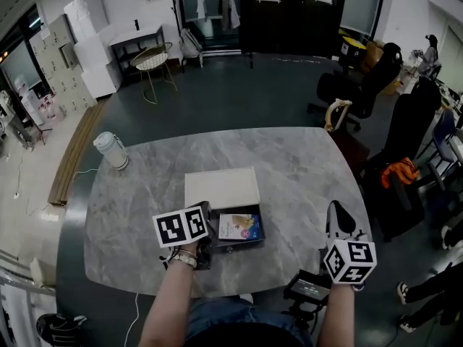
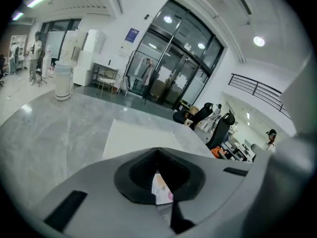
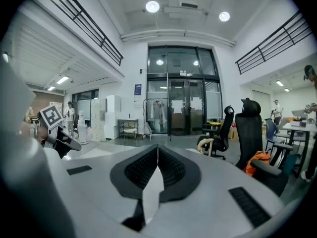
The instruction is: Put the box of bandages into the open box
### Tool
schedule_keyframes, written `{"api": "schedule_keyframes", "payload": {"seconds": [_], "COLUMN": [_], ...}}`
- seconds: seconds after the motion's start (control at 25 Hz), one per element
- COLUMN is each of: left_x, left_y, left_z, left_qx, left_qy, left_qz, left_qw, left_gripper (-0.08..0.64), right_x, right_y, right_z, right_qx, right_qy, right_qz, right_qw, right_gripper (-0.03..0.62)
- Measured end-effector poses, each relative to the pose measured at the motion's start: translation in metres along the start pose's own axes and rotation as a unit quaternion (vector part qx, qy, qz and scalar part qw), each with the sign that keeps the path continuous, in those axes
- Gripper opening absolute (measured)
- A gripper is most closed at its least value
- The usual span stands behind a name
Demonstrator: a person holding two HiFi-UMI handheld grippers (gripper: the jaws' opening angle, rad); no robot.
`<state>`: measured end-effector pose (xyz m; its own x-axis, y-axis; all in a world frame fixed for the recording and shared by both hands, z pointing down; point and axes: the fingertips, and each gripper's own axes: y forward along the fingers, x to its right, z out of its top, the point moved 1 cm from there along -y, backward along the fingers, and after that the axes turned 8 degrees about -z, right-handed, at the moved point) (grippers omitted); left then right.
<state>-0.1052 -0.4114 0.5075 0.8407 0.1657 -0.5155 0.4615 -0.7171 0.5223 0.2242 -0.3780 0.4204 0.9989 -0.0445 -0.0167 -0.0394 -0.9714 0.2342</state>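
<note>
The open box [image 1: 230, 246] sits on the grey marble table [image 1: 289, 165], its white lid [image 1: 221, 186] folded back flat behind it. The colourful box of bandages [image 1: 240, 226] lies inside the dark base. My left gripper [image 1: 207, 225] rests at the base's left edge, jaws shut with nothing held. In the left gripper view the jaws [image 2: 157, 150] meet, and a strip of the bandage box [image 2: 161, 190] shows below them, with the lid [image 2: 141, 138] beyond. My right gripper [image 1: 335, 208] hovers apart at the right, shut and empty [image 3: 157, 148].
A white canister [image 1: 111, 150] stands at the table's far left. A black device [image 1: 307, 288] sits just off the near edge by my right arm. Office chairs [image 1: 362, 85] stand beyond the table's right side. My left gripper [image 3: 55, 130] shows in the right gripper view.
</note>
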Motion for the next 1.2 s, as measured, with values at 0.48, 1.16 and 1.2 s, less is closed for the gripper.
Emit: {"api": "schedule_keyframes", "payload": {"seconds": [0.48, 1.16, 1.2], "left_x": [0.012, -0.017, -0.016], "left_y": [-0.080, -0.208, -0.210], "left_z": [0.071, 0.129, 0.129], "left_qx": [0.175, 0.394, 0.397], "left_qy": [0.111, 0.194, 0.194], "left_qz": [0.007, 0.078, 0.078], "left_qw": [0.9782, 0.8950, 0.8940], "left_gripper": [0.012, 0.012, 0.012], "right_x": [-0.036, -0.109, -0.111], "right_y": [0.010, 0.010, 0.009], "right_z": [0.044, 0.090, 0.092], "right_qx": [0.059, 0.143, 0.146], "right_qy": [-0.011, -0.038, -0.041], "right_qz": [0.059, 0.158, 0.160], "right_qw": [0.996, 0.976, 0.975], "right_gripper": [0.025, 0.025, 0.025]}}
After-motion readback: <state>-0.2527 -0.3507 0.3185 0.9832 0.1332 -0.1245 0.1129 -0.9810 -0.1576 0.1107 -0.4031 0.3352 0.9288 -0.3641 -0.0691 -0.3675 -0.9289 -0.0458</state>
